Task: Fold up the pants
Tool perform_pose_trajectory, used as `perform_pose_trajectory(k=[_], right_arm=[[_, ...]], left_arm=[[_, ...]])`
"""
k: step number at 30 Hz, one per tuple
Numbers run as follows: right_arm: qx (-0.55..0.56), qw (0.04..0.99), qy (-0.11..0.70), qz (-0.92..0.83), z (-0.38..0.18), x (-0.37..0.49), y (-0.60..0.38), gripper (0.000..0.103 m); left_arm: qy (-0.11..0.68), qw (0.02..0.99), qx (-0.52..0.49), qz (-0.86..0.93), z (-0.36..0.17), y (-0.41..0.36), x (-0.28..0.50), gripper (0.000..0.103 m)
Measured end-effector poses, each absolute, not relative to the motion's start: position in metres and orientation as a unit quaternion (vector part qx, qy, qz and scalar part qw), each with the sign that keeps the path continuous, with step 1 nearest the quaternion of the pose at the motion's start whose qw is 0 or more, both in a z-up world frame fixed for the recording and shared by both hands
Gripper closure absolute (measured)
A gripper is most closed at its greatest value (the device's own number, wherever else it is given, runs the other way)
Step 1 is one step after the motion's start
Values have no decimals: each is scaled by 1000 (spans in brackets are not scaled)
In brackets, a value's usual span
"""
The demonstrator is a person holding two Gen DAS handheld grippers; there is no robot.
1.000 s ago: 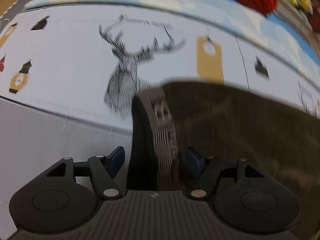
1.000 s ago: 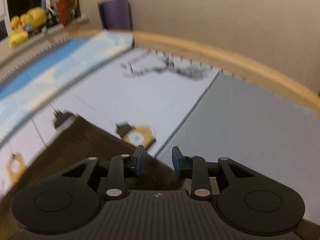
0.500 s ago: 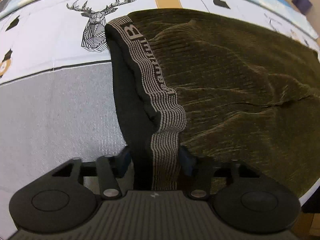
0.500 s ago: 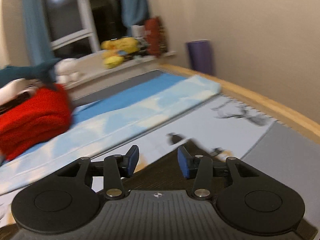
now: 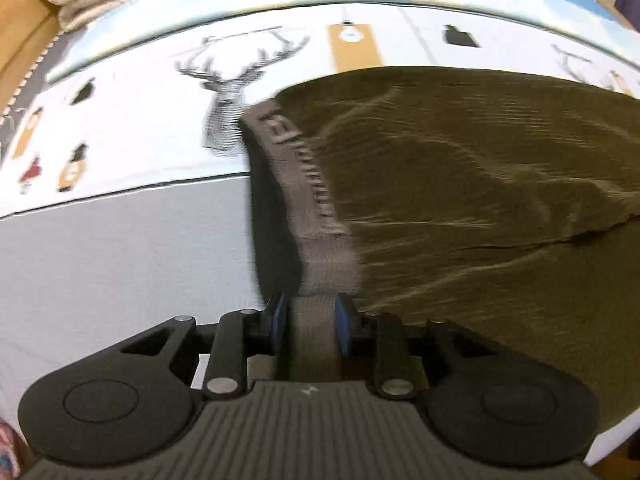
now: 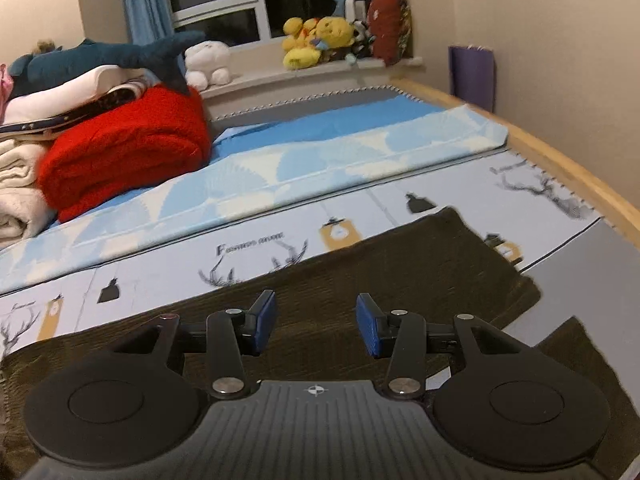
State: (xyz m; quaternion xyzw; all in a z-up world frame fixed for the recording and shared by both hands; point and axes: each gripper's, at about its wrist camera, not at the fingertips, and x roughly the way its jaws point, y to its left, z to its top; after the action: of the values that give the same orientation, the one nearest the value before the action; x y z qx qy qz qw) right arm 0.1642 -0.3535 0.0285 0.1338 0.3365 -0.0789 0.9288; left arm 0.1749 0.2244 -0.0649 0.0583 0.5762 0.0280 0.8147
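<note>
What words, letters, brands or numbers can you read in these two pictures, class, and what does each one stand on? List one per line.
"Fashion avore", or close to it: script on the bed sheet above a deer print; the letters are blurred, so the reading is uncertain.
Large pale letters run along the waistband of the pants, held by the left gripper; motion blur makes them unreadable.
No other text or numbers are legible.
</note>
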Motion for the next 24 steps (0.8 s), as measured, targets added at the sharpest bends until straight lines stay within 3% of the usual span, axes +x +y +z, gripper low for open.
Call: perform_pose_trajectory(k=[5, 11, 20, 24], right_arm=[[116, 927, 351, -59, 21, 165, -343, 57], [118, 924, 360, -42, 18, 167, -339, 57], [101, 925, 364, -35, 16, 169, -335, 57], [91, 926, 364, -35, 15, 169, -332, 57]], left_arm=[[623, 772, 124, -16, -111, 206, 172, 76], [602, 787, 134, -5, -92, 188, 183, 75], [519, 852, 27, 67, -44, 194, 218, 58], [497, 864, -5, 81, -31, 186, 223, 45]])
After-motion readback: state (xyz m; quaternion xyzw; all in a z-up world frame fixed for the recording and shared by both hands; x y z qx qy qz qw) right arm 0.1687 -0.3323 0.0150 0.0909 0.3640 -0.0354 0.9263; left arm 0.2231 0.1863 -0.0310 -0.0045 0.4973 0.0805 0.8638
